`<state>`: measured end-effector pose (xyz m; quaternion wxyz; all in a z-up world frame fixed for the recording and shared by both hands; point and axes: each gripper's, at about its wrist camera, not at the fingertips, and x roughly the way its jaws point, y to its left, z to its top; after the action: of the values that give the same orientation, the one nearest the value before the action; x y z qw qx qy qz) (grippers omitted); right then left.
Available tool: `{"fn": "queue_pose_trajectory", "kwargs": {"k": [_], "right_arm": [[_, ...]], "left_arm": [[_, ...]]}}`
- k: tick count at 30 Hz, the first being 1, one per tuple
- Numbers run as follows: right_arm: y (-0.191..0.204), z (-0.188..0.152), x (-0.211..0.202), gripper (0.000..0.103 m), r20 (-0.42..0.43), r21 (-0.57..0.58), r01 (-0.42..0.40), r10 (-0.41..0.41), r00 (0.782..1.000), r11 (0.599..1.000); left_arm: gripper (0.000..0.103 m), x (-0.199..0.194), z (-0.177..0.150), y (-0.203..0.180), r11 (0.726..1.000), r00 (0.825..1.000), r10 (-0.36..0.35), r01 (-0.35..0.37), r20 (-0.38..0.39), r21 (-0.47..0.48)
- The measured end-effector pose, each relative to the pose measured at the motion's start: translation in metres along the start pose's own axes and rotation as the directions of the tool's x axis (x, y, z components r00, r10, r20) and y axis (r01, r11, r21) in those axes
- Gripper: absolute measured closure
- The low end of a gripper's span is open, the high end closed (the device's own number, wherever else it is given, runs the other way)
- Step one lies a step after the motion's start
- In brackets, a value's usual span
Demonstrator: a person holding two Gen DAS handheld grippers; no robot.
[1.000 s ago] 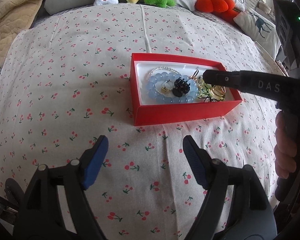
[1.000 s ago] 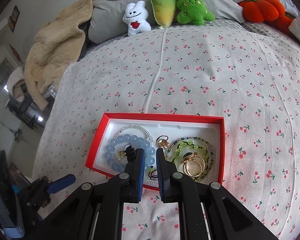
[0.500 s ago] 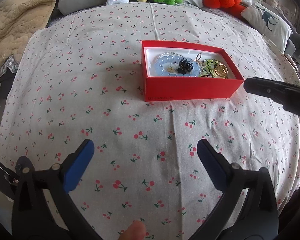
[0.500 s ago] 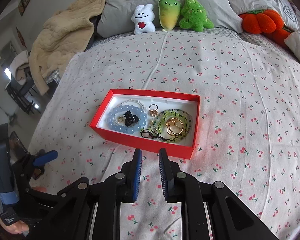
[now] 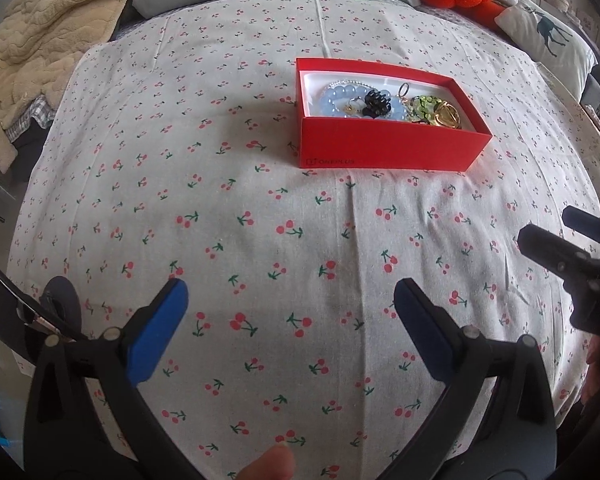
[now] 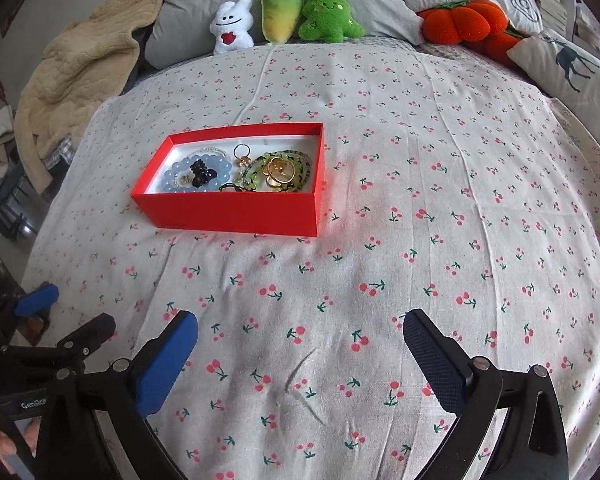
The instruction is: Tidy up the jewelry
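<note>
A red box (image 5: 388, 148) (image 6: 236, 210) sits on the cherry-print bedsheet. Inside it lie a blue bead bracelet (image 6: 180, 176), a black hair claw (image 6: 201, 172) (image 5: 376, 103), a green bead bracelet (image 6: 296, 164), gold rings (image 6: 278, 172) (image 5: 446, 114) and a small keyring (image 6: 241, 151). My left gripper (image 5: 290, 320) is open and empty, low over the sheet well in front of the box. My right gripper (image 6: 300, 344) is open and empty, also in front of the box. The right gripper's tips show at the right edge of the left wrist view (image 5: 560, 236).
Plush toys (image 6: 284, 12) line the grey pillow at the head of the bed. An orange pumpkin plush (image 6: 460, 20) and a deer-print pillow (image 6: 572, 68) lie at the back right. A beige blanket (image 6: 80, 76) is heaped at the back left.
Both grippers have pulled back from the box toward the near edge of the bed. The right gripper, nearly shut over the box before, has opened wide. The left gripper has opened wider.
</note>
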<state>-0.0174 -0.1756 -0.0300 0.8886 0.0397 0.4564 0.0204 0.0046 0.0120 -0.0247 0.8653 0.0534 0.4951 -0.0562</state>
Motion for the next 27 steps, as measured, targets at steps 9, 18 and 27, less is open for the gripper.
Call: {"fn": "queue_pose_trajectory", "kwargs": {"k": [9, 18, 27], "right_arm": [[0.006, -0.003, 0.011, 0.000, -0.046, -0.014, 0.021, -0.022, 0.999, 1.000], [0.003, -0.003, 0.014, 0.000, -0.056, 0.008, 0.029, -0.029, 0.998, 1.000], [0.006, -0.004, 0.013, 0.000, -0.061, 0.002, 0.028, -0.028, 0.998, 1.000]], "left_arm": [[0.001, 0.003, 0.003, -0.004, 1.000, 1.000, 0.023, -0.023, 0.010, 0.005], [0.001, 0.006, 0.006, -0.004, 1.000, 1.000, 0.026, -0.026, 0.005, 0.001], [0.001, 0.007, 0.008, -0.005, 0.999, 0.999, 0.033, -0.033, 0.006, 0.004]]}}
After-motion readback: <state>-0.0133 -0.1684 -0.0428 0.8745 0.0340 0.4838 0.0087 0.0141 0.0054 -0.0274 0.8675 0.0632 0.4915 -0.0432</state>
